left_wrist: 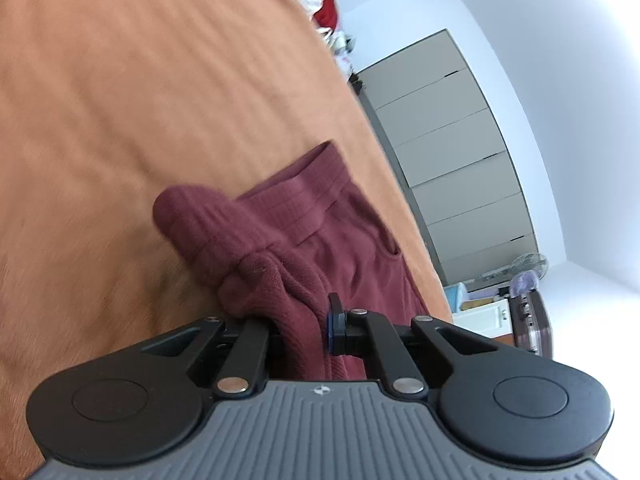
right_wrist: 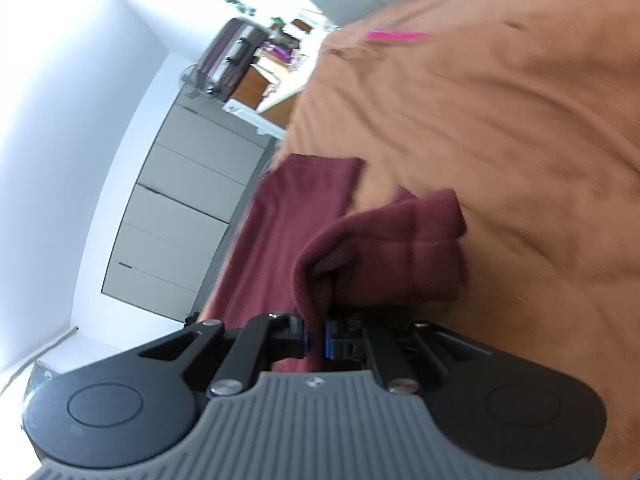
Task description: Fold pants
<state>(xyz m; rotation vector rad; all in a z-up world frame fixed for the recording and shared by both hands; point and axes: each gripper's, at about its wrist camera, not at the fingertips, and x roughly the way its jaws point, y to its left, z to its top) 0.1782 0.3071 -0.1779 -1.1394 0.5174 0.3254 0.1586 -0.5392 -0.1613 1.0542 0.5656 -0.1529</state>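
Maroon ribbed pants (left_wrist: 288, 236) lie on an orange bedspread (left_wrist: 140, 92). In the left wrist view my left gripper (left_wrist: 300, 332) is shut on a bunched fold of the pants, with the cuff end bulging past it and the waistband beyond. In the right wrist view my right gripper (right_wrist: 316, 338) is shut on another fold of the pants (right_wrist: 380, 248), lifted off the orange bedspread (right_wrist: 500, 140). The rest of the pants stretches away toward the bed edge. Both views are motion-blurred.
A grey drawer cabinet (left_wrist: 460, 152) stands past the bed edge, also in the right wrist view (right_wrist: 184, 208). A dark suitcase (right_wrist: 232, 56), a fan (left_wrist: 530, 264) and clutter sit beyond. A pink strip (right_wrist: 394, 35) lies on the bed.
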